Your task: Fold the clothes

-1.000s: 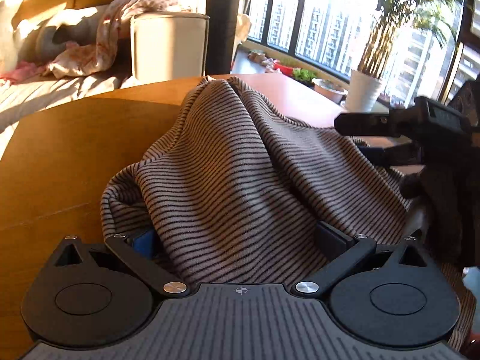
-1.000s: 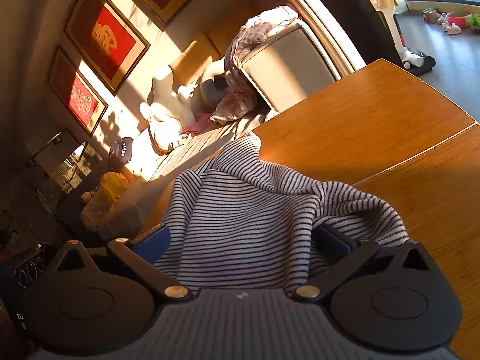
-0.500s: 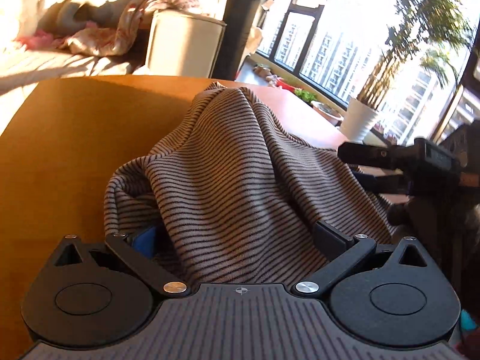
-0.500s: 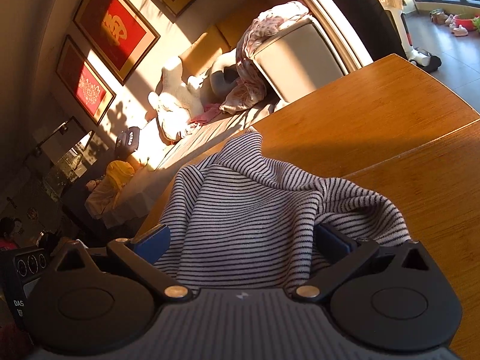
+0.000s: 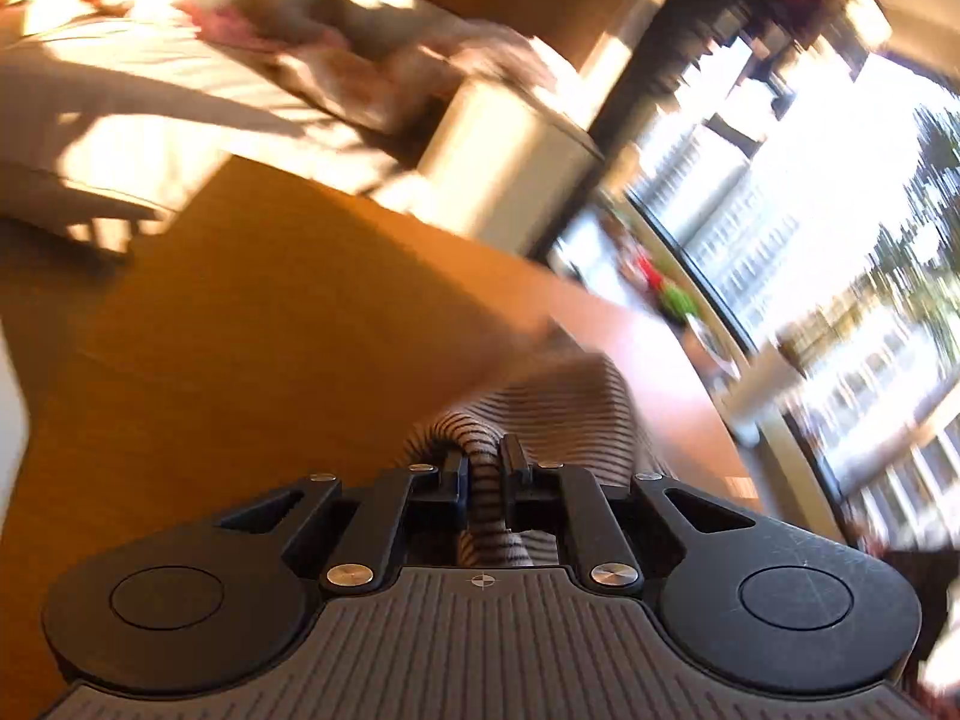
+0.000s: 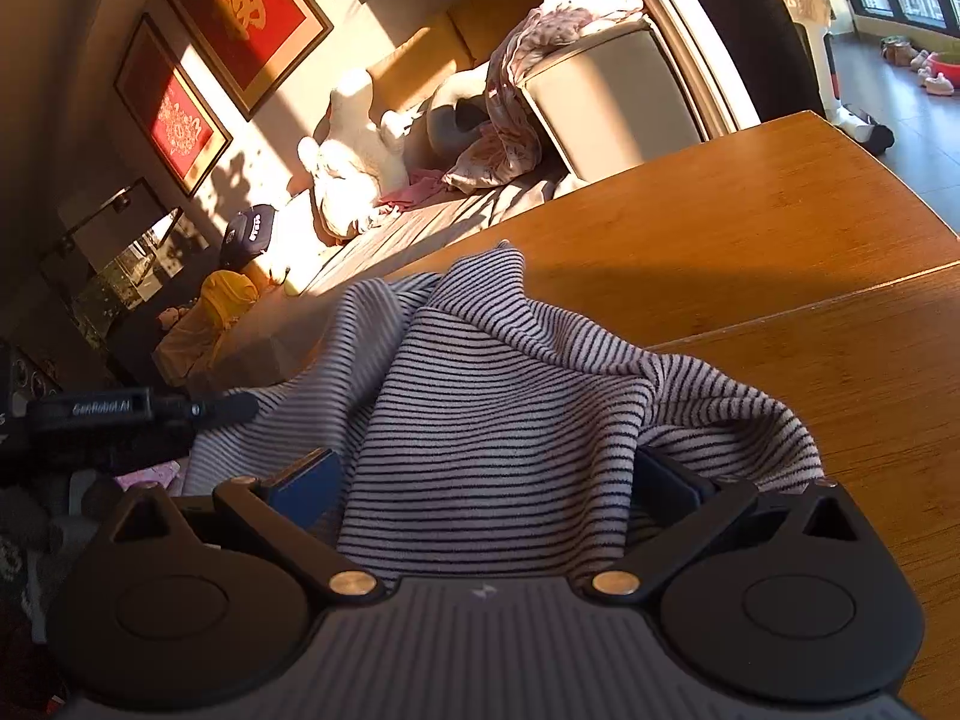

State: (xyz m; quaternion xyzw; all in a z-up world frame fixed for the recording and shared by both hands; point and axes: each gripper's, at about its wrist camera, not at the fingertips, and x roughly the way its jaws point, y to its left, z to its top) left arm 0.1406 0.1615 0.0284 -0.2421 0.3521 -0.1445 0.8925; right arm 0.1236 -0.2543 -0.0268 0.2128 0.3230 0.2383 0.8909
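1. Striped garment point(image 6: 498, 414) lies heaped on the wooden counter point(image 6: 750, 240), bunched toward the near edge, with one peak rising toward the far edge beside the sofa point(image 6: 420, 222).
2. Left tool point(image 5: 485, 468): jaws closing, now narrow, with a rolled fold of the striped cloth pinched between them; the pads press on it. That view is tilted and blurred.
3. From the left wrist view, the rest of the garment point(image 5: 558, 402) trails beyond the fingertips, over the counter point(image 5: 270, 312) toward the window-side edge.
4. Right tool point(image 6: 486, 480): jaws wide, one finger either side of a broad drape of the cloth. Fabric lies over and between them; no clamping seen.
5. Left tool point(image 6: 138, 408) shows from the right wrist view at the left side, dark body above the garment's left part.
6. Low sun across the counter; long shadow on the far half.
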